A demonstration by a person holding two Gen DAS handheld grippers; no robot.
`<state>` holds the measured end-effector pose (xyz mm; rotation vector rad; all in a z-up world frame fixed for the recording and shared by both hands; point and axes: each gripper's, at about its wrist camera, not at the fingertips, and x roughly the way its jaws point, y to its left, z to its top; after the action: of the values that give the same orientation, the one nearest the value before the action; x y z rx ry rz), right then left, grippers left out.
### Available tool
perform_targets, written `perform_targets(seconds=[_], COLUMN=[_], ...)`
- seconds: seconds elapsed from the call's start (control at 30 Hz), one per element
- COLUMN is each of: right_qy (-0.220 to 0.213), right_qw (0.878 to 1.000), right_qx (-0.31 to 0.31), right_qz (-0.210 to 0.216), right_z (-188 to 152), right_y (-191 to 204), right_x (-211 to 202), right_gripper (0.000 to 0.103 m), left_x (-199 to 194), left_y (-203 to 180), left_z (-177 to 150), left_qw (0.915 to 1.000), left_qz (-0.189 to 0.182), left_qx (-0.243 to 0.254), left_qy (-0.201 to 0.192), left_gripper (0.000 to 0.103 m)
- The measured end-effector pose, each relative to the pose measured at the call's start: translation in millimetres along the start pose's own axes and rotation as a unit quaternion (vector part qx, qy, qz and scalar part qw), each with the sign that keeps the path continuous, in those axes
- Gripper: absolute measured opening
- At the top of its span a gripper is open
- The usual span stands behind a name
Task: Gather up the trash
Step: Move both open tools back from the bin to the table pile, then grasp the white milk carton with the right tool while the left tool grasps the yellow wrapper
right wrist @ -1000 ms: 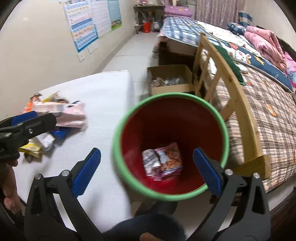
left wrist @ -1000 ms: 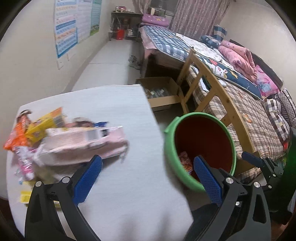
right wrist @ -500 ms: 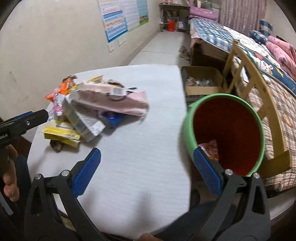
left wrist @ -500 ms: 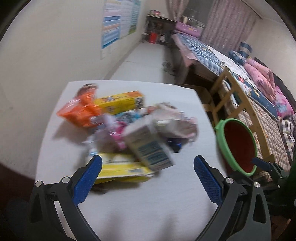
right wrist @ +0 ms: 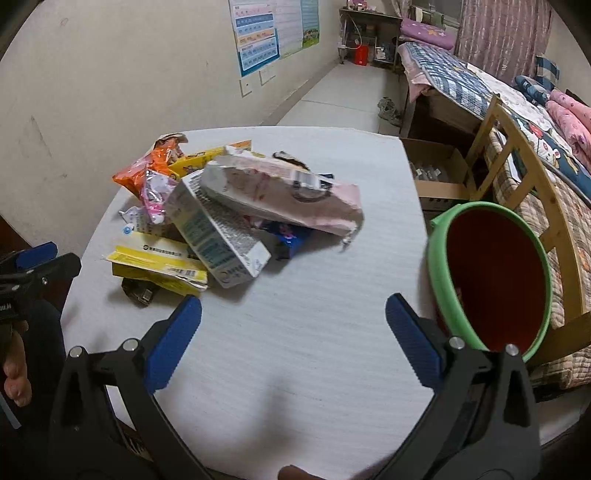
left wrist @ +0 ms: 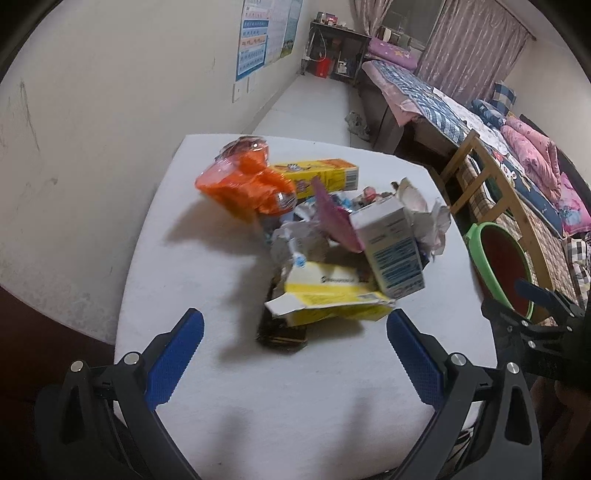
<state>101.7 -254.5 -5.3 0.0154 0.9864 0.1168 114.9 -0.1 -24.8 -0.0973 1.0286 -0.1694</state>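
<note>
A pile of trash lies on the white table (left wrist: 236, 391): an orange bag (left wrist: 245, 186), a yellow box (left wrist: 321, 175), a white-and-blue carton (left wrist: 393, 254), a flattened yellow box (left wrist: 332, 299) and a dark wrapper (left wrist: 282, 334). The right wrist view shows the carton (right wrist: 214, 236) under a pink-white package (right wrist: 284, 195). A green-rimmed red bin (right wrist: 491, 280) stands off the table's right edge; it also shows in the left wrist view (left wrist: 498, 266). My left gripper (left wrist: 293, 354) is open and empty, just short of the pile. My right gripper (right wrist: 293, 339) is open and empty over bare table between pile and bin.
A wooden bed frame (right wrist: 524, 155) with bedding runs behind the bin. A cardboard box (right wrist: 439, 173) sits on the floor past the table's far right corner. A wall with posters (left wrist: 266, 33) is on the left.
Both grippers swung left, away from the bin and toward the trash pile. The left one now faces the pile head-on and closer. Both stayed open and empty.
</note>
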Motion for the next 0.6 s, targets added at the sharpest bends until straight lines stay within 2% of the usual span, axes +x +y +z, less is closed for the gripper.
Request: perform_targets(seconds=[0.23, 0.5, 0.6], right_qy=[0.005, 0.017, 0.021], right_qw=[1.0, 1.0, 1.0], right_qx=[-0.017, -0.017, -0.016], right_qz=[0.004, 0.005, 0.005], right_z=[1.9, 8.3, 9.5], right_y=[21.5, 19.1, 17.4], right_x=[12.9, 32.3, 38.7], right_gripper=[0.098, 0.098, 0.098], left_x=[13.6, 39.3, 51.7], left_y=[11.0, 9.4, 8.2], left_z=[-6.5, -1.5, 3.3], left_qw=[0.9996, 0.9987, 0.9977], left_qz=[-0.017, -0.028, -0.039], left_qx=[-0.005, -0.013, -0.018], left_qy=[0.022, 0.04, 0.053], left_gripper=[0.095, 0.094, 0.088])
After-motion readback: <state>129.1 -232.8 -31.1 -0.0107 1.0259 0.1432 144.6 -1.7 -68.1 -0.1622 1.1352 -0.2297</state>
